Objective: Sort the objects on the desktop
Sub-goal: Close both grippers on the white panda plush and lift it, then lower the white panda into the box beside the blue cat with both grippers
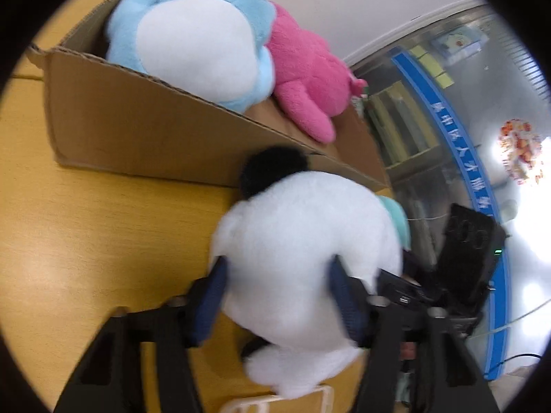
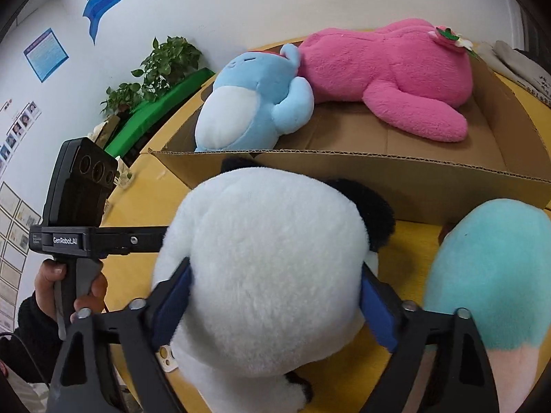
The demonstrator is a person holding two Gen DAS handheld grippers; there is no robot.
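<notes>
A: Status of both grippers?
B: Left gripper [image 1: 279, 296] and right gripper [image 2: 275, 306] each clamped the white plush [image 2: 261, 275], on the desk [image 1: 103, 223] near the cardboard box [image 2: 378, 172].

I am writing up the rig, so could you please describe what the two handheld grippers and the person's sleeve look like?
Both the left gripper and right gripper have black angular frames with silver bolts and dark blue padded fingers. In the right wrist view, the left one shows a black pistol handle, white "GenRobot.AI" lettering and an upright black camera block with round lenses. The sleeve is dark.
</notes>
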